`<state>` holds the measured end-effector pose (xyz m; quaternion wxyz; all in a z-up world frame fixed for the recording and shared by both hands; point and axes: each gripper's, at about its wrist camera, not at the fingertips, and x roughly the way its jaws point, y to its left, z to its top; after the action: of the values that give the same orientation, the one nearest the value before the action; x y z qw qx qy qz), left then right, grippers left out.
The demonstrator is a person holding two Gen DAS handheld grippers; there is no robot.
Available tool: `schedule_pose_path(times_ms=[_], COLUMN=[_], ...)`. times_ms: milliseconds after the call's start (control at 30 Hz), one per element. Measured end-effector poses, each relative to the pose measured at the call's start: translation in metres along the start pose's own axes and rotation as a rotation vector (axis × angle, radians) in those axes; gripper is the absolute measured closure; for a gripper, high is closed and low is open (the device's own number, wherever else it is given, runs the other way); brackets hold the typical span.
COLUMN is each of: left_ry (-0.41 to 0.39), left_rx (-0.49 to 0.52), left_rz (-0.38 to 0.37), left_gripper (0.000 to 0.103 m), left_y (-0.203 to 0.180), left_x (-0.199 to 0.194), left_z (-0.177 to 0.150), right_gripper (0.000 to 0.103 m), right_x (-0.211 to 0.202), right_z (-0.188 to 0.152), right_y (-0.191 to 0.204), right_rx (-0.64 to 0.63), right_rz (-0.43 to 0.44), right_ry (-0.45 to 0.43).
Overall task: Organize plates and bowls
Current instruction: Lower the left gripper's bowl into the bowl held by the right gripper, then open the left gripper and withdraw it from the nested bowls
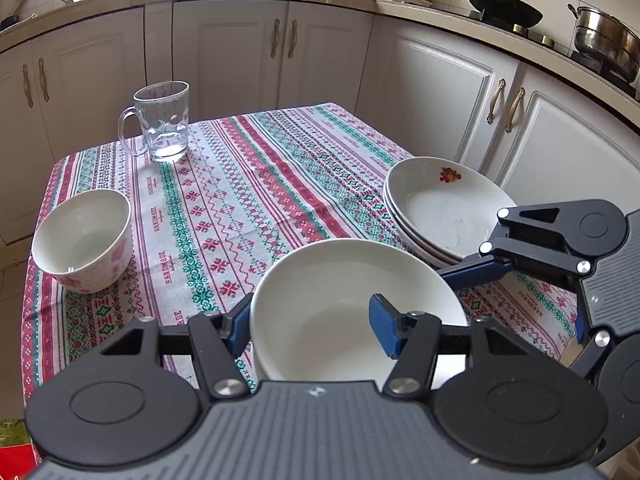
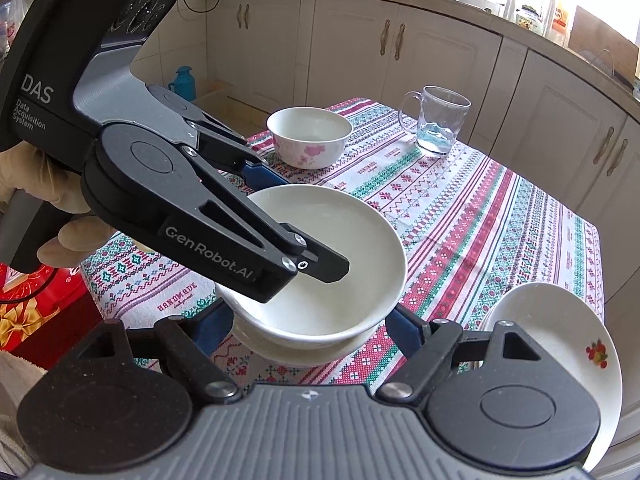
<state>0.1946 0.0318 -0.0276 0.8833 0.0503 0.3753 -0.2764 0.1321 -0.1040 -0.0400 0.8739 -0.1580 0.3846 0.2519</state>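
While you hold the smooth white bowl (image 2: pixel 320 248) low in the middle of the frame, your left gripper (image 1: pixel 312 324) pinches its rim, one blue finger inside and one outside. It sits over a white dish, just above the cloth. Your right gripper (image 2: pixel 308 326) stands part open with its fingers on either side of that dish; you cannot tell if they touch it. The round, shiny plates (image 1: pixel 440 208) sit stacked at the right. A pink-flower bowl (image 1: pixel 82 240) and a clear glass mug (image 1: pixel 162 120) stand farther off. The table (image 1: pixel 248 184) wears a woven cloth with red and green stripes. Cream cupboards (image 1: pixel 228 52) curve behind.
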Motion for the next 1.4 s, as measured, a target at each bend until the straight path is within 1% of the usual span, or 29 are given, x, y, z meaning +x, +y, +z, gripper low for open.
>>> schedule_pose_path(times_ms=[633,800,967,1033,1100,1133,1167,1267,1400], left_ry=[0.000,0.005,-0.002,-0.012,-0.029,-0.035,-0.038,-0.045,-0.057], left_rx=[0.005,-0.001,0.004,0.009,0.015,0.017,0.017,0.014,0.011], left_rz=[0.001,0.003,-0.001,-0.002,0.003,0.003,0.004,0.009,0.021], left_gripper=[0.044,0.043,0.037,0.026,0.019,0.019,0.018,0.013,0.013], left_y=[0.001,0.003,0.004,0.003,0.002,0.002,0.002,0.004,0.007], left_x=[0.003,0.004,0.005,0.003,0.000,-0.002,-0.003,-0.005,-0.010], left_z=[-0.003,-0.003,-0.004,-0.004,-0.004,-0.003,-0.003,-0.003,-0.004], right_gripper=[0.017,0.017,0.016,0.016,0.010,0.005,0.005,0.004,0.004], right_x=[0.005,0.006,0.006,0.007,0.006,0.004,0.003,-0.001,-0.002], right_z=[-0.001,-0.002,-0.002,-0.002,-0.002,-0.002,-0.001,0.000,0.000], right_y=[-0.001,-0.004,-0.003,-0.002,-0.001,-0.001,0.000,0.001,0.004], right_rx=[0.012,0.034,0.031,0.026,0.026,0.025,0.023,0.018,0.016], right_rz=[0.012,0.031,0.034,0.030,0.030,0.027,0.027,0.030,0.020], right_ry=[0.012,0.012,0.007,0.006,-0.001,-0.010,-0.019,-0.034,-0.038])
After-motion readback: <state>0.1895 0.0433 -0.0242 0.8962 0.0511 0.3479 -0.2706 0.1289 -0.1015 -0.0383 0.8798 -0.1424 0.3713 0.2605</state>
